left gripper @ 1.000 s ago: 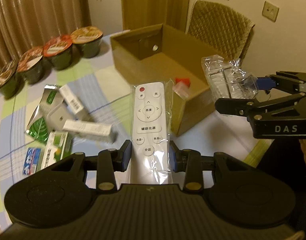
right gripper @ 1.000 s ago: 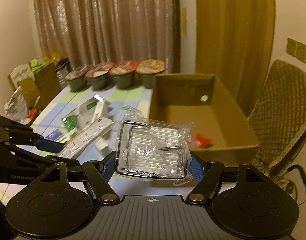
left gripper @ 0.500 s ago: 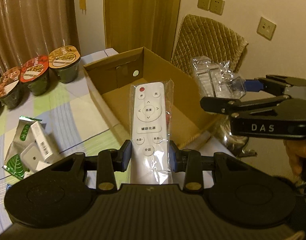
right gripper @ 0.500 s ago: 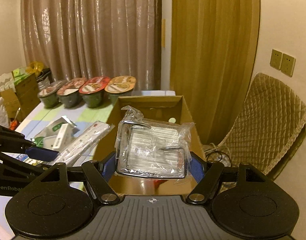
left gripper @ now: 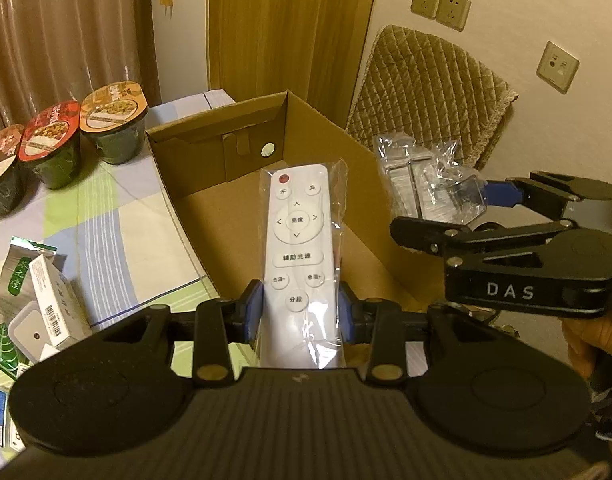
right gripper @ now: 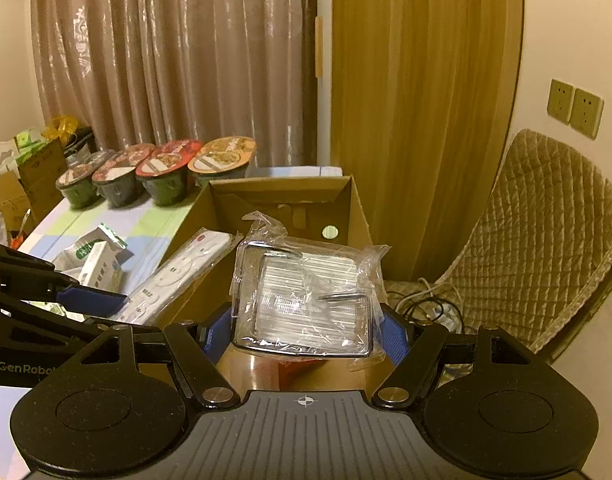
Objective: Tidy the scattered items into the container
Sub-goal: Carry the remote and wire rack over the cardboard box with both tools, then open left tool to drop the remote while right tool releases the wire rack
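Nearest: left gripper (left gripper: 299, 307) clamped on the lower end of a bagged white remote (left gripper: 297, 240), long axis pointing forward, tip out over the open cardboard box (left gripper: 242, 132). Alongside: right gripper (right gripper: 305, 334) pinched on a bagged clear packet (right gripper: 306, 300), above the box's right wall. Probably next: release straight down, left first. Beyond: cartons and pouches (left gripper: 46, 296) left on the table.

Four noodle cups (right gripper: 168, 178), one cardboard box (left gripper: 346, 216), one remote (left gripper: 296, 240), one chair (right gripper: 546, 232).
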Demonstrator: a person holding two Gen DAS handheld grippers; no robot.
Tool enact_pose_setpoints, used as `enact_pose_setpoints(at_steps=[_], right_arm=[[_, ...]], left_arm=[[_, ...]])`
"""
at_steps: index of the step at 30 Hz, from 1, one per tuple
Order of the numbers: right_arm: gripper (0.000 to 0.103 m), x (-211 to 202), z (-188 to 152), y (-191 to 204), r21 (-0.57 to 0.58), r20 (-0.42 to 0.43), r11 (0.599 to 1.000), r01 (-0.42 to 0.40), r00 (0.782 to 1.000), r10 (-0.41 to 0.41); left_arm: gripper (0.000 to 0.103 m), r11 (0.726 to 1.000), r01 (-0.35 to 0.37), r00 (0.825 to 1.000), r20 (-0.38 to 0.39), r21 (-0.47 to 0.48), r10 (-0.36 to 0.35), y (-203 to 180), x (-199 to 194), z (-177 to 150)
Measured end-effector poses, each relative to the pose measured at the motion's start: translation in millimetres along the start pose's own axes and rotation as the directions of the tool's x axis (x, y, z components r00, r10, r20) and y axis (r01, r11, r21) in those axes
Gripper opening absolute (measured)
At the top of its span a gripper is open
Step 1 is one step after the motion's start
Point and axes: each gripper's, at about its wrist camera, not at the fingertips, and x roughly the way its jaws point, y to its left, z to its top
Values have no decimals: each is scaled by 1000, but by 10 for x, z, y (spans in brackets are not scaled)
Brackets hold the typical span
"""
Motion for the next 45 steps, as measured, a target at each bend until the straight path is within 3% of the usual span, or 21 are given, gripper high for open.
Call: enact_pose_setpoints(at_steps=[21, 45], right_arm=[[76, 141, -76, -139, 25, -30, 1000, 5, 1000, -4], [76, 184, -94, -56, 12, -44, 1000, -1, 999, 1]], left_arm=[[33, 1000, -4, 1000, -28, -22, 3, 18, 200, 12], [33, 998, -8, 1000, -11, -64, 7, 166, 65, -131]])
